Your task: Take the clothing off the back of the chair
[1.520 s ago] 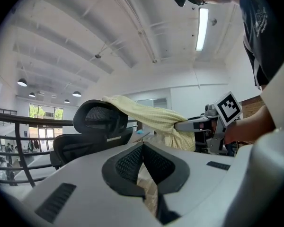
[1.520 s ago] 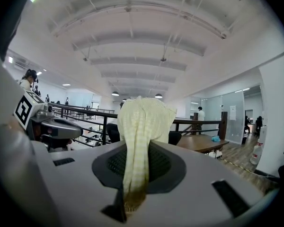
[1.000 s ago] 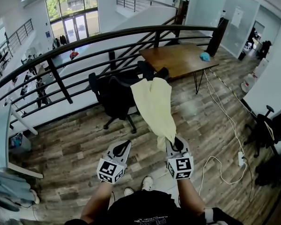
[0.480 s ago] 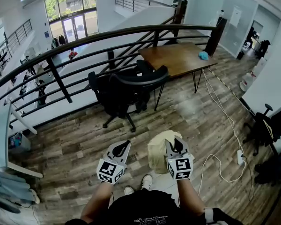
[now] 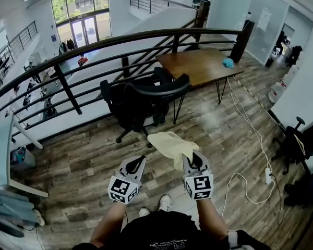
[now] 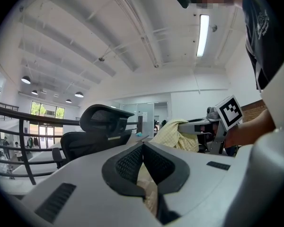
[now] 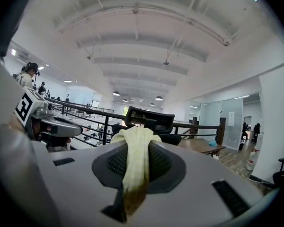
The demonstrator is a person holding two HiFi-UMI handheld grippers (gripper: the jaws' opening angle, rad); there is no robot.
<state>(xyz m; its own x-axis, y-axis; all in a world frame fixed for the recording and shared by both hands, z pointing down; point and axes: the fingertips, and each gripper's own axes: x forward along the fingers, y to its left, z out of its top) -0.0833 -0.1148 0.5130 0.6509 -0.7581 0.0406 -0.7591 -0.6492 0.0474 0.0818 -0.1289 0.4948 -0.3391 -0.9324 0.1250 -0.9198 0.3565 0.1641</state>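
Open wooden floor (image 5: 83,155) lies between the person and the black chair (image 5: 138,100), with the yellow cloth (image 5: 172,145) hanging over part of it. A railing (image 5: 67,87) closes off the space behind the chair, and a table (image 5: 198,66) stands just right. Rightward, cables (image 5: 253,130) cross the floor, apparently lying flat.

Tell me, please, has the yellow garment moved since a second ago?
Yes: the yellow garment has left the black chair back, pulled toward the person, bunched at the right gripper.

No words or numbers can be read. Square markers are carried on the left gripper (image 5: 137,163) and right gripper (image 5: 196,160); print on the person's shirt (image 5: 163,239) is perhaps lettering, but blurred.
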